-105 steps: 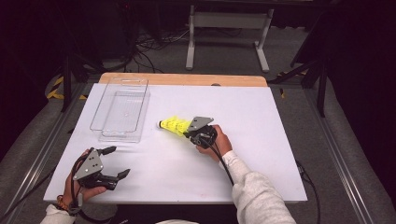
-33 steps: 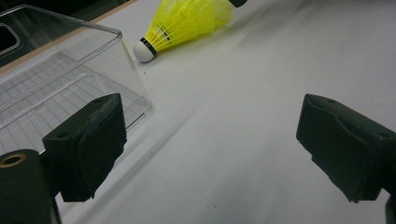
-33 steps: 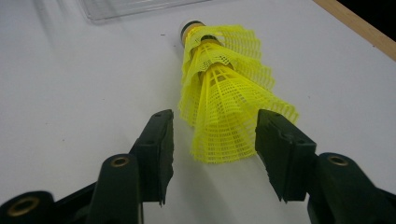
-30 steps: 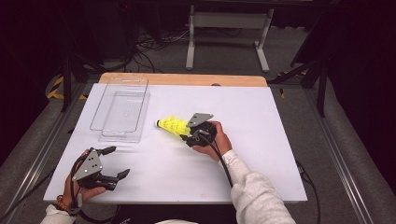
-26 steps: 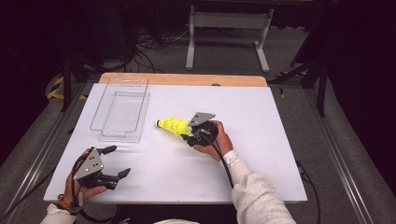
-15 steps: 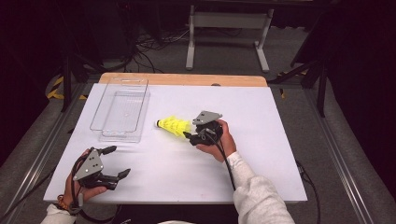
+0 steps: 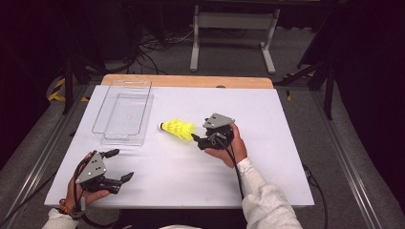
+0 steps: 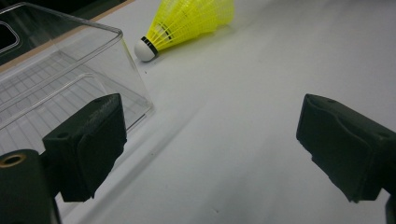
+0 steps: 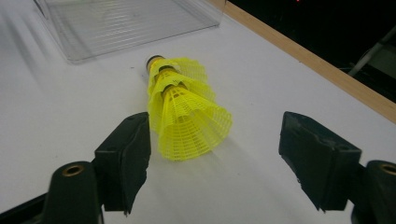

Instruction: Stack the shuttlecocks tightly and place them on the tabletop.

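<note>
Shuttlecocks [image 9: 180, 112] stacked, lying mid-table just right of tray [image 7: 125, 112]. Right gripper [image 9: 212, 154] just opened, jaws wide, nothing clamped; left gripper [image 8: 210, 140] open. Risk: rolling, stack separating if nudged.

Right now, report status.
Right gripper open, jaws just opening, off the yellow shuttlecocks. Left gripper open, idle. Clear bin beside them; nothing in the way.
</note>
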{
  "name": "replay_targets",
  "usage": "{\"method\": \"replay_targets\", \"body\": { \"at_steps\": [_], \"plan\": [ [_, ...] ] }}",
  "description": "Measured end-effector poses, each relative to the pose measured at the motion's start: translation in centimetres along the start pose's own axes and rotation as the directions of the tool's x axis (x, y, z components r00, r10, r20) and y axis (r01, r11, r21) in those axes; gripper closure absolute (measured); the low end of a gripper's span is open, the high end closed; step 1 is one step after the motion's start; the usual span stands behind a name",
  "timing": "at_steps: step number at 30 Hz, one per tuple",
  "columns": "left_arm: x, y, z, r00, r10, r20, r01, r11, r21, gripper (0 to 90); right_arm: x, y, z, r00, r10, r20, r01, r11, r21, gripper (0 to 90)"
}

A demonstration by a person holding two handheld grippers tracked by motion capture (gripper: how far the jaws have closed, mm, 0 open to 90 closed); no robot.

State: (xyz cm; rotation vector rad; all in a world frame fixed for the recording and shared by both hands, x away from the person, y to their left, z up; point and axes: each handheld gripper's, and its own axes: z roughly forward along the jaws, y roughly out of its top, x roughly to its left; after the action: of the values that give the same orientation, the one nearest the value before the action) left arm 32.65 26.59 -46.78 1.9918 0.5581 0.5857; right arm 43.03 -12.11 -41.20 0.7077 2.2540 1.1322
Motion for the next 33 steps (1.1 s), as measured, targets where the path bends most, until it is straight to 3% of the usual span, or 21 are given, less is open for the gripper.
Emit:
{"method": "replay_targets", "body": {
  "at_steps": [13, 21, 33],
  "plan": [
    [0.0, 0.0, 0.3, 0.9999, 0.001, 0.016, -0.001, 1.0000, 0.006, 9.5, -0.7, -1.0, -1.2, 0.9983, 0.055, 0.021, -0.053, 0.996, -0.068, 15.4],
    [0.2, 0.0, 0.4, 0.9995, 0.008, 0.031, -0.008, 1.0000, 0.002, 9.5, -0.5, -0.9, -1.9, 0.9980, 0.051, 0.038, -0.047, 0.995, -0.093, 14.0],
    [0.1, 0.1, 0.6, 0.9996, 0.008, 0.028, -0.008, 0.9999, 0.007, 9.5, -0.1, -1.5, -2.1, 0.9989, 0.030, 0.036, -0.027, 0.997, -0.074, 13.9]
  ]
}}
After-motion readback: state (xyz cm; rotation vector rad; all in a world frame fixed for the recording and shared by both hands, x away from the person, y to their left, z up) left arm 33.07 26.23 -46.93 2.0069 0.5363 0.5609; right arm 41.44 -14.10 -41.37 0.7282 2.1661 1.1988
